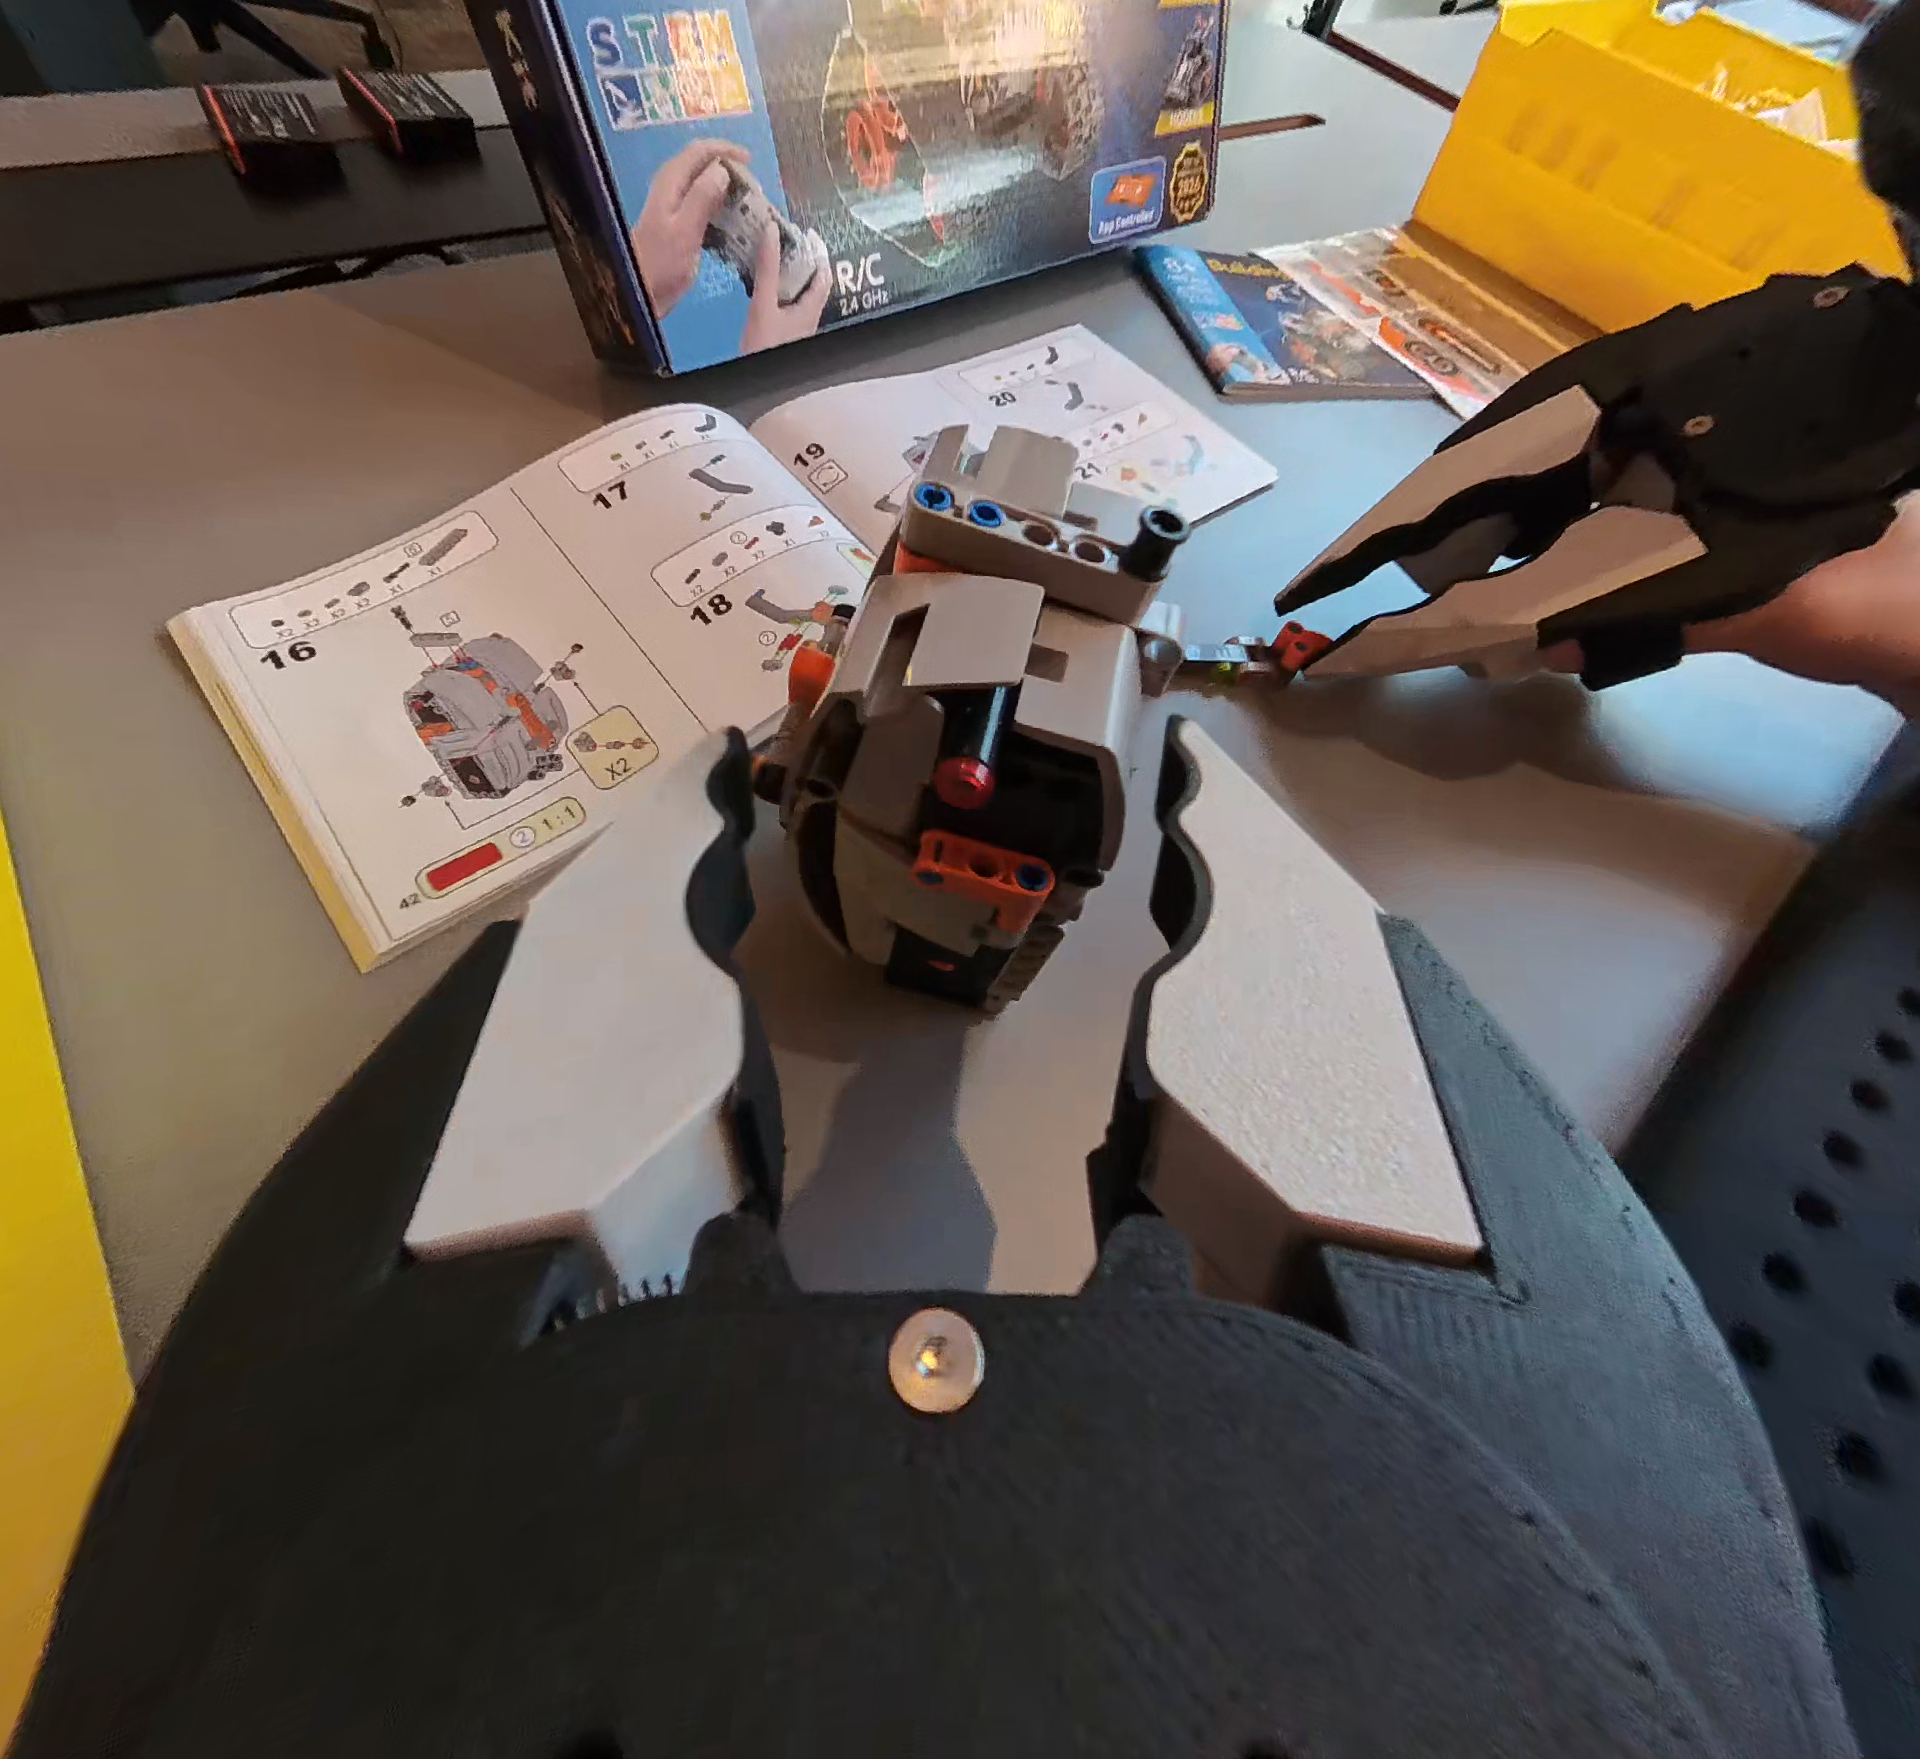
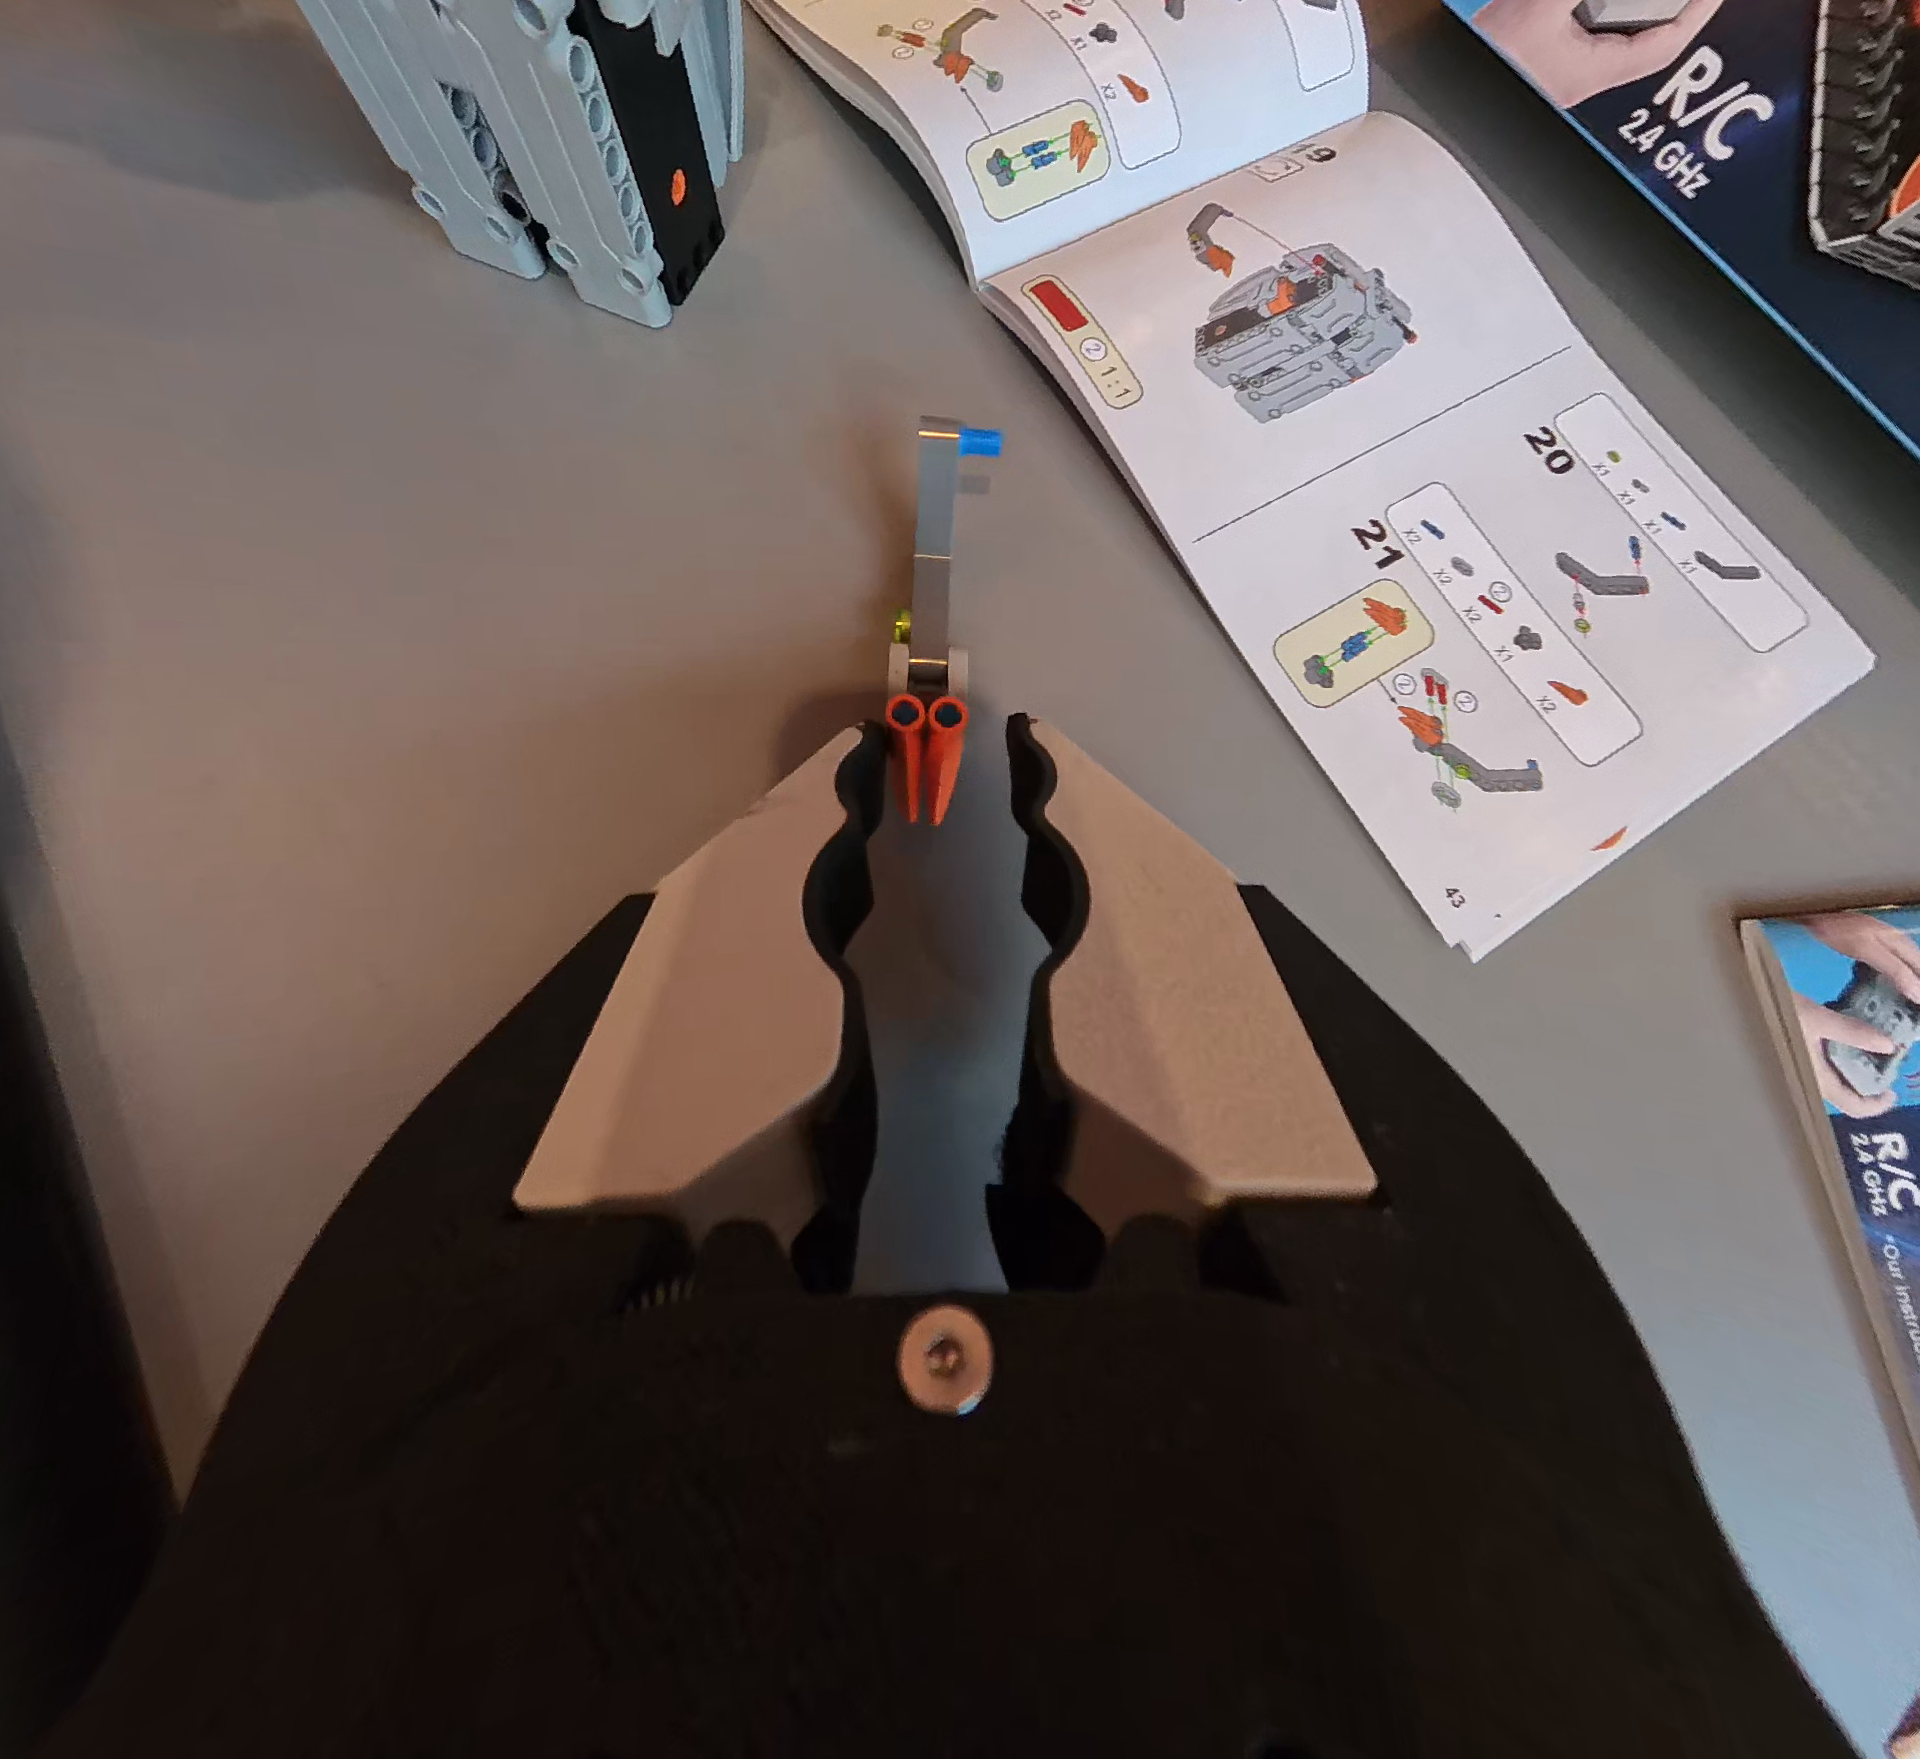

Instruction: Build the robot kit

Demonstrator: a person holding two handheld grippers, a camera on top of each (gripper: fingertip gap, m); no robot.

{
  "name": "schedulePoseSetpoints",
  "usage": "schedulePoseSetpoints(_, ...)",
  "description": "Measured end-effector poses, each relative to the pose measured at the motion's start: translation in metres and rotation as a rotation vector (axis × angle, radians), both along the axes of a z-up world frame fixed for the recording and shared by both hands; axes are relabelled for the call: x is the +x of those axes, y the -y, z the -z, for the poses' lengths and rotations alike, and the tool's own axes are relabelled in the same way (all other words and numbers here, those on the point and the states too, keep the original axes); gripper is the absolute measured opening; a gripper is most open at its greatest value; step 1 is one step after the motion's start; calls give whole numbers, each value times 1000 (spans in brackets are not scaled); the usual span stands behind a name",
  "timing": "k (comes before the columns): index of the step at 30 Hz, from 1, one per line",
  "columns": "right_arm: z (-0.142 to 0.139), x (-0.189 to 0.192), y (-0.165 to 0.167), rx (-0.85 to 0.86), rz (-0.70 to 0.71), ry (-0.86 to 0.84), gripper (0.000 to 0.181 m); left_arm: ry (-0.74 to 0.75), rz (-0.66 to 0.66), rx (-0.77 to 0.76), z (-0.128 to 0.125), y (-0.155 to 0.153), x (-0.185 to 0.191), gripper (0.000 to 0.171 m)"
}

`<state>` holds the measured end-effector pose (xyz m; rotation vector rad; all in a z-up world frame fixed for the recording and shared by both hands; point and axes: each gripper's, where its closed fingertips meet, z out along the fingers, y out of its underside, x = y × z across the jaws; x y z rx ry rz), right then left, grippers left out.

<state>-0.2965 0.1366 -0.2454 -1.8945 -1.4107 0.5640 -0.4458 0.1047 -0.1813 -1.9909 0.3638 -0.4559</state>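
Note:
A grey, black and orange building-block model [image 1: 966, 753] stands on the grey table [image 1: 208, 421]. My left gripper [image 1: 956, 753] is open, with one finger on each side of the model's upper part. The model also shows in the right wrist view [image 2: 499, 68] at the top left. A small grey beam piece [image 2: 933, 566] with a blue pin and two orange claws [image 2: 925, 759] lies on the table. My right gripper [image 2: 940, 733] is open, its tips around the orange claws, with a gap on the right side. The right gripper [image 1: 1299, 639] also shows in the left wrist view, just right of the model.
An open instruction booklet [image 1: 499, 670] [image 2: 1299, 338] lies behind the model. A blue product box [image 1: 883, 78] [image 2: 1714, 47] stands at the back. A second booklet [image 1: 1247, 327] [image 2: 1849, 1138] and a yellow bin [image 1: 1621, 130] are at the right. A black perforated panel [image 1: 1818, 1190] borders the table's right side.

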Motion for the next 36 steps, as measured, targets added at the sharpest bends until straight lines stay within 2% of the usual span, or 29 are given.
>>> schedulePoseSetpoints(4,-2,4,-6,0,14,-5,24,-8,-26,-4,2,0,-5,72)
schedulePoseSetpoints(10,-2,3,-4,3,7,-4,24,-98,-128,26,-1,6,-30,65)
schedulePoseSetpoints(20,8,-7,-7,-14,4,-14,33,6,-173,16,-4,5,-31,67)
schedulePoseSetpoints(22,8,-9,-7,-3,-2,-15,33,37,-187,12,-5,7,-32,75)
schedulePoseSetpoints(26,8,-8,-4,-28,-6,-21,24,116,-187,55,-18,18,-30,77)
schedulePoseSetpoints(29,8,-4,-7,-22,10,-13,26,77,-208,67,-18,30,-33,77)
schedulePoseSetpoints(33,9,-1,-7,-34,12,-9,30,-31,-285,33,-5,47,-53,79)
schedulePoseSetpoints(36,9,-3,-2,-50,-7,-14,18,5,-290,28,-5,59,-58,77)
